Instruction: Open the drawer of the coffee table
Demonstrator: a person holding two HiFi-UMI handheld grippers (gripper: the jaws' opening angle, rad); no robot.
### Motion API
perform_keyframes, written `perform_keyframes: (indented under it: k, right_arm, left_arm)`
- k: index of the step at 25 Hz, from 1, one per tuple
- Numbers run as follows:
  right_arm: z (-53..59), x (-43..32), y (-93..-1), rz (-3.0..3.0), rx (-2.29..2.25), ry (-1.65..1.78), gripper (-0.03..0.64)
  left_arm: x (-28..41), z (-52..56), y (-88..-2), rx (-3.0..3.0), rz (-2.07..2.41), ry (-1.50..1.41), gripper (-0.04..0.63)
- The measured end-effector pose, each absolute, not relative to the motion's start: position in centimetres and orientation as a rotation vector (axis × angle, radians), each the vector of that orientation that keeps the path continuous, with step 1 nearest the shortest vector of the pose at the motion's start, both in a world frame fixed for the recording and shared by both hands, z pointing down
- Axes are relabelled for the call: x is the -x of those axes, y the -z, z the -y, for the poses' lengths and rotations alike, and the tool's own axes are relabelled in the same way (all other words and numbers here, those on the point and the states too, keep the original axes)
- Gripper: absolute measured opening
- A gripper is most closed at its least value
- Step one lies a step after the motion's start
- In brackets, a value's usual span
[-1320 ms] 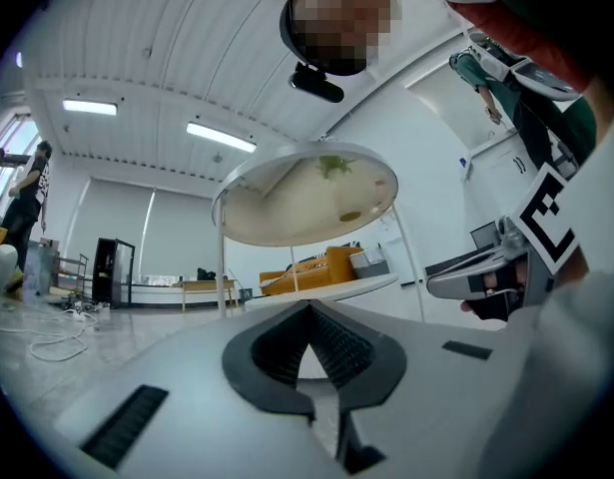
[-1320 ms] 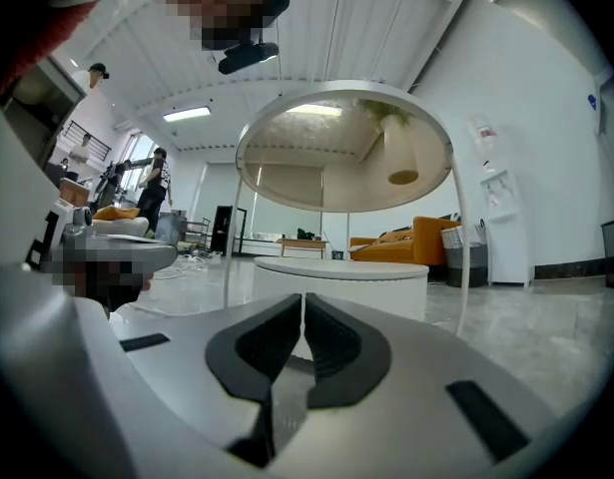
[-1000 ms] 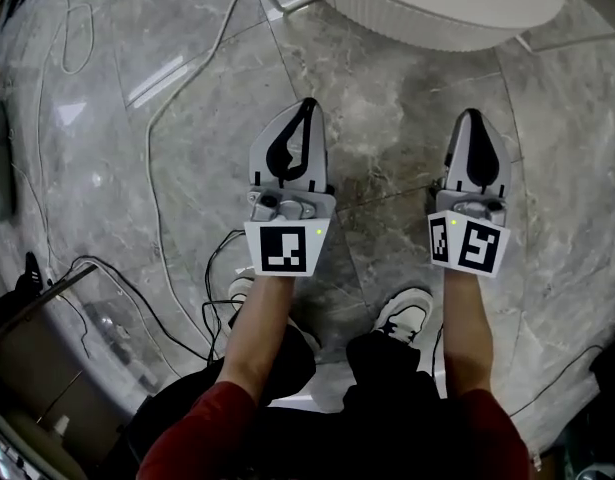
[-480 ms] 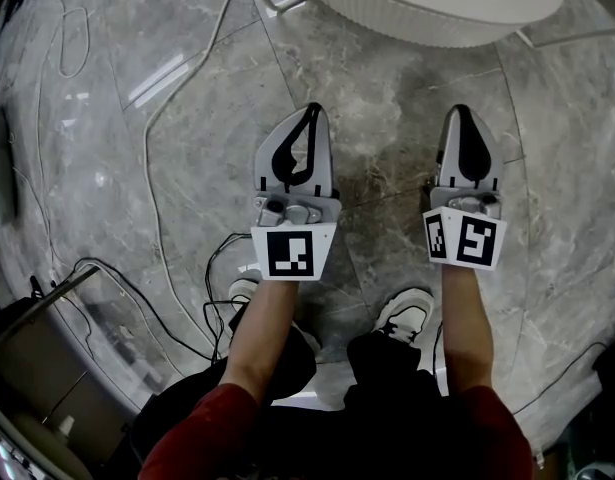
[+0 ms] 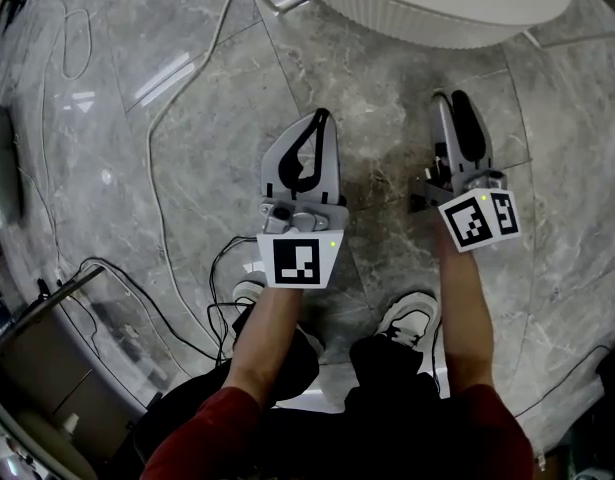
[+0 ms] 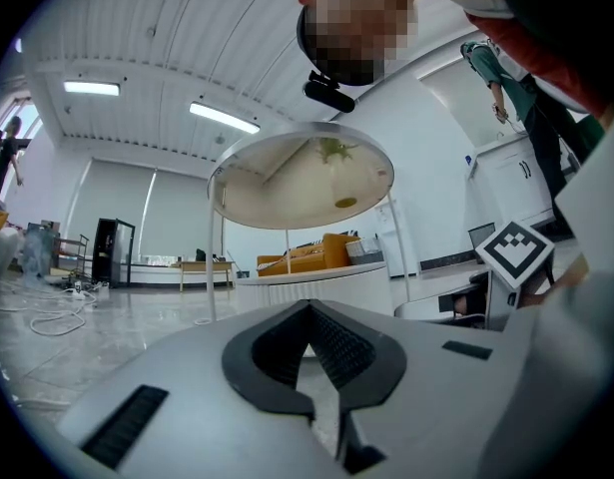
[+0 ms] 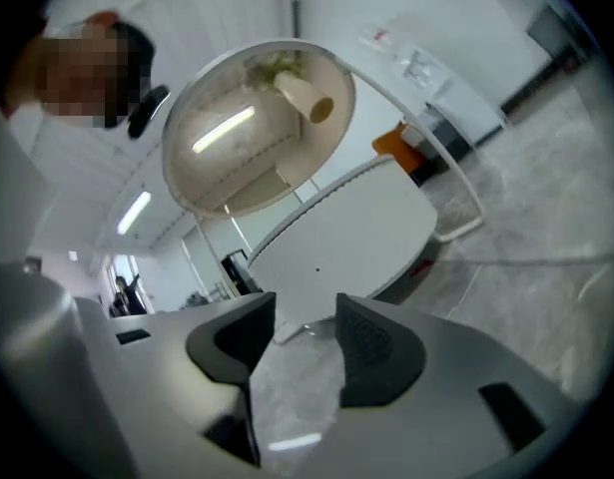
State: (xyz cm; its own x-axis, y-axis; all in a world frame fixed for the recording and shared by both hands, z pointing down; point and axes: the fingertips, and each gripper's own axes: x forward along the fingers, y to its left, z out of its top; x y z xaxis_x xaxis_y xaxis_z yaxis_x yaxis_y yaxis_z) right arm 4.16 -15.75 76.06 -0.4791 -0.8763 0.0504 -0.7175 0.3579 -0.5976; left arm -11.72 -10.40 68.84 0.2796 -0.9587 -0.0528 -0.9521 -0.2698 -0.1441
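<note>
Coffee table (image 5: 437, 8): standing at the top edge of the head view, ahead of both grippers and touching neither; showing in the gripper views (image 6: 316, 289) (image 7: 336, 233) as one ribbed white drum with one round tier raised over it on thin legs; drawer front not being made out in any view.
Right gripper (image 5: 452, 98): jaws just having been opening, standing partly apart (image 7: 307, 317), holding nothing, only floor and the table's foot showing through the gap.
Left gripper (image 5: 320, 118): jaws lying tip to tip (image 6: 307, 309), gripping nothing.
Pose, right: rolled onto its side, pointing level at the table, right forearm (image 5: 465, 318) reaching straight ahead.
Pose, left: lying flat and level, left forearm (image 5: 262, 338) reaching ahead beside the other.
Marker cubes: two, one on each gripper, the left one (image 5: 297, 261) facing square up, the right one (image 5: 479, 218) tilting.
Sleeves (image 5: 217, 428): two, red, ending below the elbows.
Shoes: two, white, one (image 5: 249, 288) under the left forearm, one (image 5: 407, 313) beside the right.
Floor (image 5: 107, 98): grey marble slabs, lying under everything.
Cables (image 5: 150, 158): several, trailing over the floor at the left.
</note>
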Motion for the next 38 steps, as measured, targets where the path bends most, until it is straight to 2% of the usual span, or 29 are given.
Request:
perform_keyframes:
  k: [1, 4, 13, 38]
  right_arm:
    - [16.3, -3.6, -75.6, -2.295, 1.288, 0.888, 0.202]
    - [17.6, -3.1, -75.5, -2.142, 1.061, 1.027, 0.253]
    - [20.6, -4.4, -79.5, -1.757, 0.918, 1.245, 0.322]
    - [24.7, -4.0, -79.7, -1.688, 0.799, 1.179, 0.334]
  left_arm:
    - [11.7, 10.4, -68.8, 2.391, -1.804, 0.065, 0.013]
    - [11.7, 10.3, -68.7, 2.389, -1.804, 0.073, 0.014]
    - [11.3, 9.8, -68.8, 2.391, -1.808, 0.092, 0.014]
    - [10.2, 8.4, -69.6, 2.407, -1.79, 0.144, 0.014]
